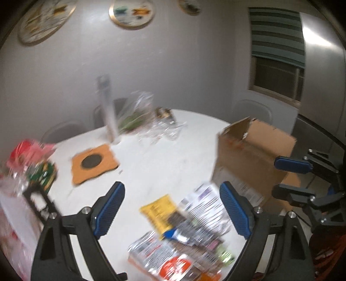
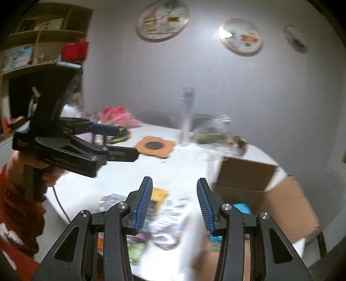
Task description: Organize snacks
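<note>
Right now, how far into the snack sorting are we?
Early. Done: possibly one blue item inside the cardboard box, too blurred to confirm. In hand: nothing; left gripper and right gripper both hang open and empty. Left: the snack packets lie piled on the table.

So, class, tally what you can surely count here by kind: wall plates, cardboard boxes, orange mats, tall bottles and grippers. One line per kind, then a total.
Wall plates: 3
Cardboard box: 1
Orange mat: 1
Tall bottle: 1
Grippers: 2, left gripper and right gripper
Total: 8
The snack packets are too blurred to count.
</note>
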`<state>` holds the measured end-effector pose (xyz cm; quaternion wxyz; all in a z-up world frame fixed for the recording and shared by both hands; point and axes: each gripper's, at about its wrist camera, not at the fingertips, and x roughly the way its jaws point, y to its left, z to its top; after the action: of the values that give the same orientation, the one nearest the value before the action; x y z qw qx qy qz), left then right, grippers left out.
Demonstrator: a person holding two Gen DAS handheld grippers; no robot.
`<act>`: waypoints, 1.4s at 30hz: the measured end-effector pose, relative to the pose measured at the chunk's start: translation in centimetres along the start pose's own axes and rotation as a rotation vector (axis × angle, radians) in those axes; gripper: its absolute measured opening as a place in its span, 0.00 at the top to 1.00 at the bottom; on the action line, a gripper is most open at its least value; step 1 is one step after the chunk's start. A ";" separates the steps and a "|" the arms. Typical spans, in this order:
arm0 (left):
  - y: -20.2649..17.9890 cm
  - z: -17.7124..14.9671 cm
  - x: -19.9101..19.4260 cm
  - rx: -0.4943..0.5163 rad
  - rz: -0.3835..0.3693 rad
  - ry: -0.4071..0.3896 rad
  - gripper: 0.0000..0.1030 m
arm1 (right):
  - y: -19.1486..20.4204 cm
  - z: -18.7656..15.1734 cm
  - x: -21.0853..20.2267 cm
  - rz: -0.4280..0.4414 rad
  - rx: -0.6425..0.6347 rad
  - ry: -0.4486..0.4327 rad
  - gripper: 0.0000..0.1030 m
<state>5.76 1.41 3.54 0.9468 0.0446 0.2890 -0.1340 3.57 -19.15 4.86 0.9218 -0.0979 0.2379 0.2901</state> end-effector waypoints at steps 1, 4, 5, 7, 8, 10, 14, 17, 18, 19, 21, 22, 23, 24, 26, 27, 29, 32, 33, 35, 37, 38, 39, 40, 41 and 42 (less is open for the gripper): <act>0.6 -0.8 0.1 -0.012 0.011 0.008 0.15 | 0.7 -0.2 0.7 0.025 -0.003 0.011 0.63; 2.2 -3.4 1.2 -0.054 0.033 0.056 0.15 | 2.3 -1.1 2.8 0.078 0.010 0.050 0.62; 2.8 -4.6 1.7 -0.074 0.034 0.081 0.15 | 2.7 -1.6 3.3 0.087 0.016 0.063 0.62; 3.2 -6.2 2.4 -0.106 0.032 0.113 0.15 | 3.3 -2.5 4.9 0.105 0.028 0.094 0.62; 3.6 -7.4 2.9 -0.132 0.026 0.137 0.15 | 3.6 -3.2 5.9 0.115 0.038 0.118 0.62; 3.6 -9.0 3.8 -0.160 0.011 0.164 0.15 | 3.9 -4.3 7.3 0.131 0.056 0.155 0.62; 4.0 -11.8 5.1 -0.235 -0.011 0.221 0.15 | 4.2 -6.4 9.8 0.131 0.086 0.222 0.62; 3.6 -12.7 6.0 -0.259 -0.032 0.238 0.15 | 4.2 -7.3 10.7 0.131 0.111 0.242 0.62; 3.4 -13.0 6.1 -0.263 -0.035 0.242 0.15 | 4.1 -7.5 11.0 0.136 0.120 0.247 0.62; 3.3 -13.2 6.2 -0.265 -0.034 0.244 0.15 | 4.0 -7.5 11.2 0.138 0.128 0.252 0.62; 3.0 -13.4 6.3 -0.269 -0.032 0.247 0.15 | 4.0 -8.1 11.3 0.122 0.139 0.258 0.62; 2.8 -13.4 6.2 -0.267 -0.029 0.245 0.15 | 4.0 -8.3 11.5 0.115 0.147 0.258 0.62; 2.6 -13.4 6.2 -0.261 -0.023 0.246 0.15 | 3.8 -8.5 11.4 0.114 0.156 0.257 0.62; 2.4 -13.4 6.2 -0.258 -0.020 0.246 0.15 | 3.6 -8.8 11.4 0.114 0.176 0.257 0.61; 2.2 -13.2 6.5 -0.251 -0.011 0.250 0.15 | 3.3 -9.1 11.2 0.118 0.200 0.259 0.61; 2.0 -13.3 6.6 -0.245 -0.001 0.252 0.15 | 3.3 -9.3 11.2 0.122 0.210 0.261 0.61; 1.7 -13.3 6.6 -0.232 0.016 0.254 0.14 | 3.2 -9.5 11.1 0.126 0.222 0.263 0.61; 1.2 -13.4 6.9 -0.203 0.060 0.249 0.11 | 3.2 -9.9 10.9 0.117 0.239 0.264 0.61; 1.1 -13.4 6.9 -0.197 0.067 0.249 0.11 | 3.2 -10.0 10.9 0.120 0.246 0.267 0.61; 1.1 -13.6 6.8 -0.197 0.072 0.247 0.11 | 3.3 -10.2 10.9 0.124 0.254 0.271 0.60; 1.5 -13.7 6.7 -0.206 0.074 0.245 0.11 | 3.4 -10.4 11.0 0.124 0.258 0.277 0.60; 1.7 -13.8 6.5 -0.212 0.078 0.247 0.11 | 3.4 -10.4 11.1 0.122 0.261 0.279 0.59; 1.9 -14.0 6.4 -0.215 0.083 0.249 0.11 | 3.4 -10.5 11.2 0.120 0.268 0.282 0.59; 2.1 -14.1 6.3 -0.218 0.087 0.252 0.11 | 3.4 -10.6 11.2 0.120 0.272 0.284 0.59; 2.5 -14.4 6.2 -0.229 0.088 0.254 0.11 | 3.4 -10.6 11.3 0.121 0.276 0.287 0.58; 2.9 -14.5 6.2 -0.243 0.087 0.256 0.11 | 3.5 -10.7 11.4 0.120 0.277 0.290 0.57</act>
<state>3.71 5.12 -11.91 0.9056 -0.0409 0.4192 -0.0504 5.65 -14.15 -10.18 0.8636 0.0035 0.4113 0.2917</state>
